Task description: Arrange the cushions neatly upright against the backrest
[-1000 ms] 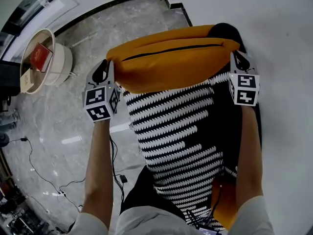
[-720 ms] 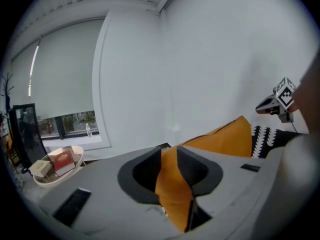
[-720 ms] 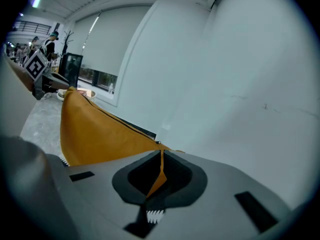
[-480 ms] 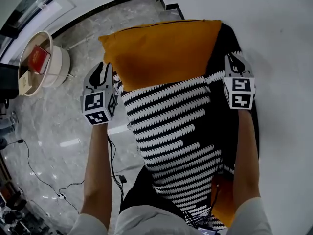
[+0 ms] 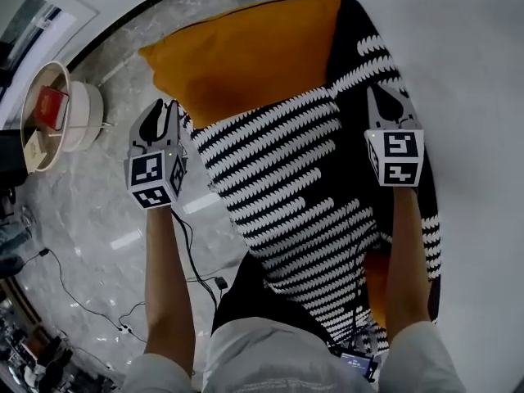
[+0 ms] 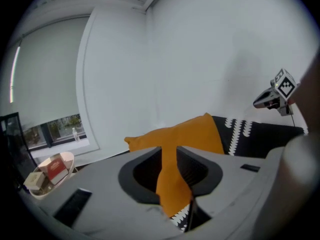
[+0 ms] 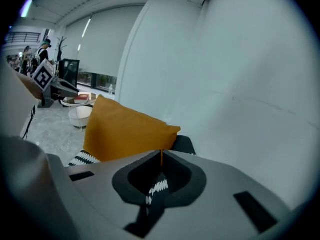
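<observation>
The orange cushion is plain and plump with sharp corners. It stands on edge at the far end by the white wall. In front of it, the black cushion, with rows of white scalloped stripes, stretches back toward the person. Two cushions can be counted for certain, one of each kind, along with two grippers. The left gripper has jaws that have just been widening, and a fold of the orange cushion is pinched between them. The right gripper is clamped tight on an edge of the black cushion. A further orange patch low beside the right forearm is mostly covered. The dark striped surface to the right of the orange cushion could be a seat or another cushion; I cannot tell which.
</observation>
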`<state>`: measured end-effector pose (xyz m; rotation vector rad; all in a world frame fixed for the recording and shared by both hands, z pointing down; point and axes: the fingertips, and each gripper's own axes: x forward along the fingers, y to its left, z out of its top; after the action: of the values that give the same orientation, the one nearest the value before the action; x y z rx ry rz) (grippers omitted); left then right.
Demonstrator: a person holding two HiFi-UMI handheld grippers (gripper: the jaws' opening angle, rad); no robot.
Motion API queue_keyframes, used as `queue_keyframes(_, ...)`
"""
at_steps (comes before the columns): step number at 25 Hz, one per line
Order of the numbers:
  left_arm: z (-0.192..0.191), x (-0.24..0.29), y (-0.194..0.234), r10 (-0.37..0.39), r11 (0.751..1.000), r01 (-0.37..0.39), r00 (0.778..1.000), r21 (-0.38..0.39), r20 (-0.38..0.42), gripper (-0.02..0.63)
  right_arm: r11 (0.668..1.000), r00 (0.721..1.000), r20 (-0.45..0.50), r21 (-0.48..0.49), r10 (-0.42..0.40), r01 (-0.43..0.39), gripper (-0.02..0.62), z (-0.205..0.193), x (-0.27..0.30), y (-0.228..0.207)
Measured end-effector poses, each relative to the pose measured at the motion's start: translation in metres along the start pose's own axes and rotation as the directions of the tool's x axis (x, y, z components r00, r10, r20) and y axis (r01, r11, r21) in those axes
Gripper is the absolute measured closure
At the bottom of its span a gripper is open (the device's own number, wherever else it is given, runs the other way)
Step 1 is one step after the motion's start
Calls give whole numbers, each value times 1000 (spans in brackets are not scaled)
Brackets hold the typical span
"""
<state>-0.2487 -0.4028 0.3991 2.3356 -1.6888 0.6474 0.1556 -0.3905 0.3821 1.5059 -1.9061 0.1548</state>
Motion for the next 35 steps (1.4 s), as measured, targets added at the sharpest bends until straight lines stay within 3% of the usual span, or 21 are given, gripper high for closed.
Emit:
queue_keyframes(4, -6, -24, -56, -124, 990, 125, 992, 71, -24, 535, 998, 998, -57, 62, 16, -13, 592, -48, -60, 19)
queue_keyframes(9, -11, -56, -132, -270, 957, 273, 962, 103, -40, 581, 992, 997, -75, 124, -20, 30, 592, -90, -143, 27)
queue_keyframes(17, 9, -111, -250, -468, 871, 472, 882, 135, -61, 588, 967, 982, -130, 193, -140, 164, 592, -134, -273, 1)
queue_keyframes(28, 55, -220, -411, -717, 656, 704, 694, 273, -68, 588, 866, 912, -203, 293, -358, 405, 592, -193, -469, -40)
queue_keyframes(35, 72, -289, -499, -820, 507, 782, 567, 363, -75, 589, 762, 838, -286, 354, -464, 542, 592, -249, -588, -44)
